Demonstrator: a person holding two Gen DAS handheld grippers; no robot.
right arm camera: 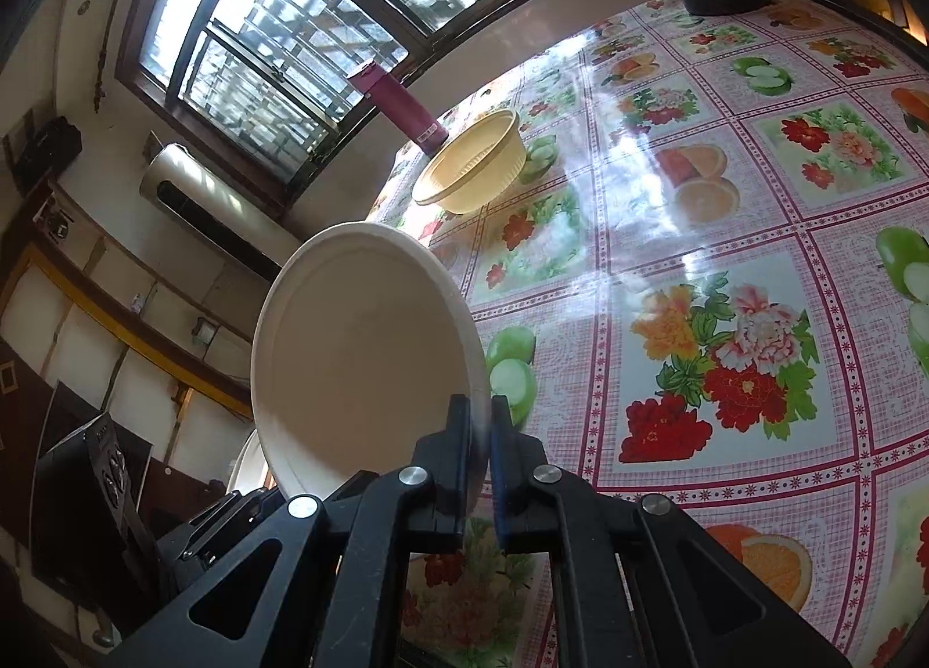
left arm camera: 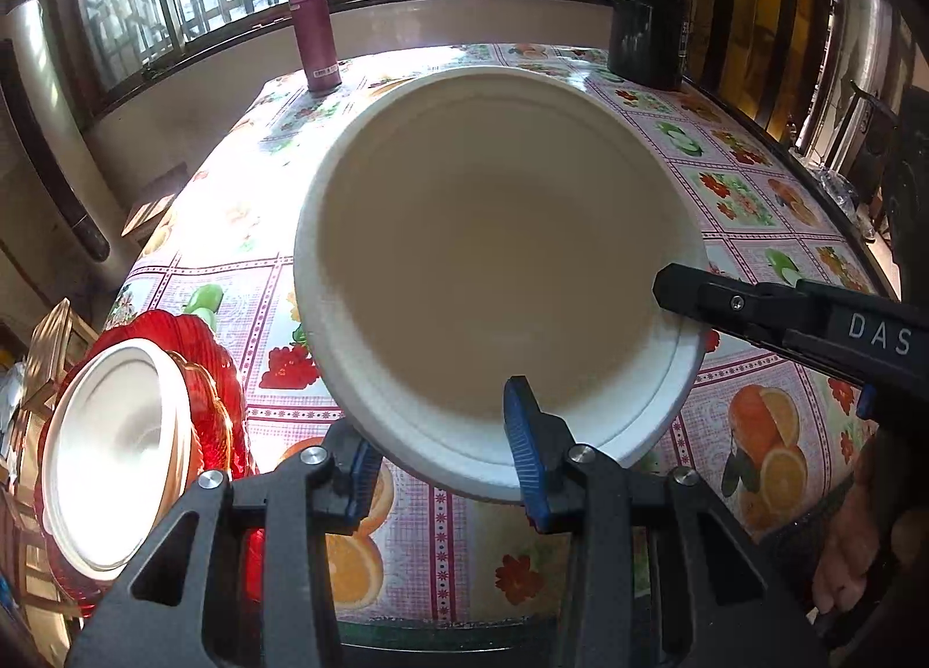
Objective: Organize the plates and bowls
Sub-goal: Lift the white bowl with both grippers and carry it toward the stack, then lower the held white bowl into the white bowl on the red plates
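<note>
A white paper plate (left arm camera: 493, 262) is held tilted above the fruit-print table; it also shows in the right wrist view (right arm camera: 360, 354). My right gripper (right arm camera: 481, 436) is shut on its rim, one finger on each face; its black finger (left arm camera: 726, 302) reaches in from the right. My left gripper (left arm camera: 441, 453) is open around the plate's near rim, one blue pad (left arm camera: 522, 436) over the plate's face and the other under its edge. A white bowl (left arm camera: 116, 453) sits in a red glass dish (left arm camera: 215, 395) at the left. A yellow bowl (right arm camera: 470, 169) stands on the table farther off.
A pink bottle (left arm camera: 313, 35) and a dark canister (left arm camera: 650, 24) stand at the table's far edge by the window. The table (left arm camera: 755, 192) has a glossy fruit-and-flower cloth. Dark chairs (left arm camera: 859, 145) stand at the right.
</note>
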